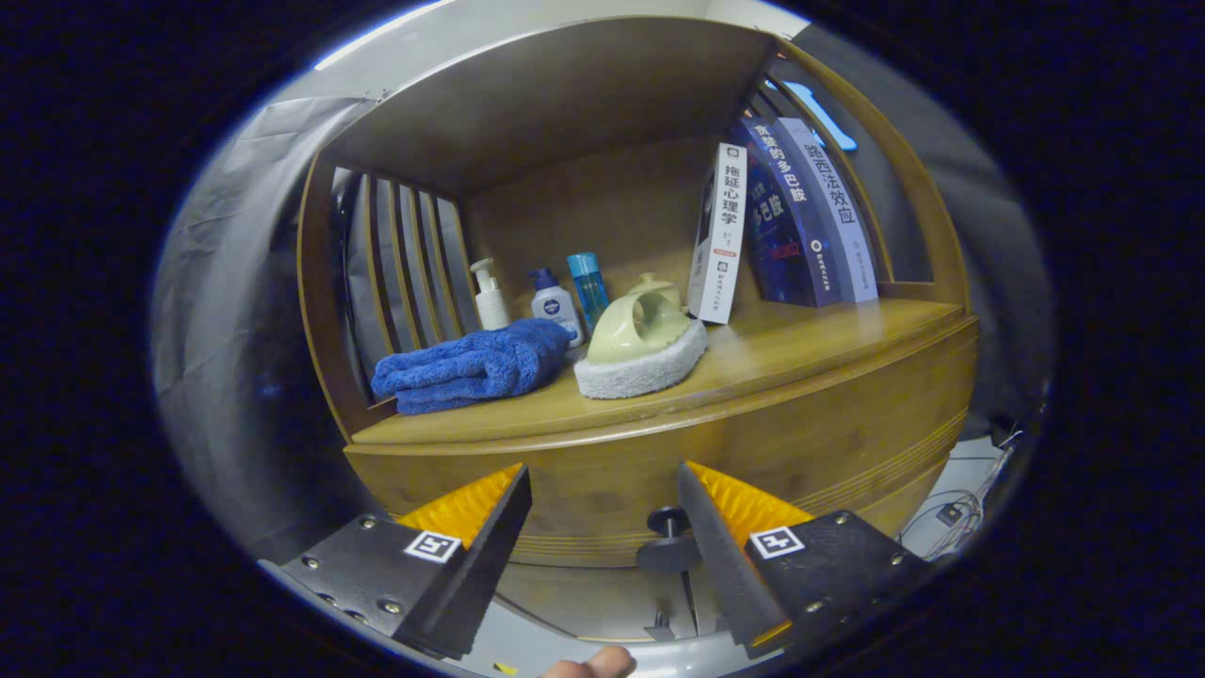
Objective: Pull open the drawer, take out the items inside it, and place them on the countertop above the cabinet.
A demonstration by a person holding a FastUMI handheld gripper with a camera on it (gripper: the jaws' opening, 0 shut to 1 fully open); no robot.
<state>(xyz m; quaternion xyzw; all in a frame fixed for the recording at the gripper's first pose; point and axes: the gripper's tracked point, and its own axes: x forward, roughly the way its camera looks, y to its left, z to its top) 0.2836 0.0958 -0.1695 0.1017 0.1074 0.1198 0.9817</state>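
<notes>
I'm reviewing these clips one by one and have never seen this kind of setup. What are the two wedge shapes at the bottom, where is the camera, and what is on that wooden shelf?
The two wedges are the fingers of a hand-held gripper; a person carries it, with no robot arm. The camera rides on the gripper and looks forward along the fingers, through a fisheye lens that bends straight edges.

The fingers are open and hold nothing. Between them, near the right finger, a dark round knob stands on the wooden drawer front, apparently not yet gripped.

Above is the countertop inside a wooden cabinet. On it lie a folded blue towel, a pale green scrubber with a white pad, three small bottles behind them, and several upright books leaning at the right.
</notes>
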